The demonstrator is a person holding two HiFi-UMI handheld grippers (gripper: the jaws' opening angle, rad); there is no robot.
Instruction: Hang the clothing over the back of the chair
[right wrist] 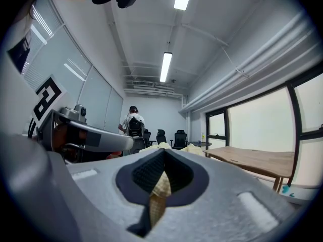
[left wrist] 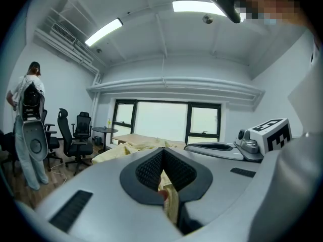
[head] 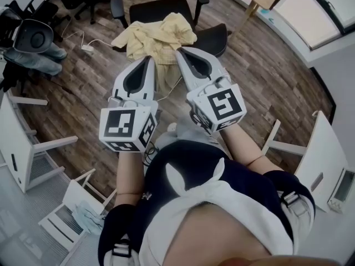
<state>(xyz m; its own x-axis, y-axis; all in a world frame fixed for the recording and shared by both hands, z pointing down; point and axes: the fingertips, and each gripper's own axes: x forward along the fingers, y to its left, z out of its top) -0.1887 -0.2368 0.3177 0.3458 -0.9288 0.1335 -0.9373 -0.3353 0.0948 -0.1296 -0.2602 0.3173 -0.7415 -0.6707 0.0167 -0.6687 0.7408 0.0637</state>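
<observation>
1. Clothing (head: 158,37), a pale yellow garment, lies bunched over the black office chair (head: 213,37) in front of you, above the wooden floor (head: 83,93).
2. Your left hand-held gripper (head: 148,60) has its jaws closed on a fold of the yellow fabric. In the left gripper view the cloth runs down between the dark ribbed pads (left wrist: 146,170).
3. Your right hand-held gripper (head: 181,53) is likewise clamped on a strip of the same garment, pinched at the narrow end of its jaws.
4. You hold the two side by side, close together, with their tips at the near edge of the garment.
5. Across the room a person (left wrist: 28,100) stands beside other black chairs (left wrist: 75,140). A wooden tabletop (right wrist: 252,160) runs along the windows (left wrist: 161,120).
</observation>
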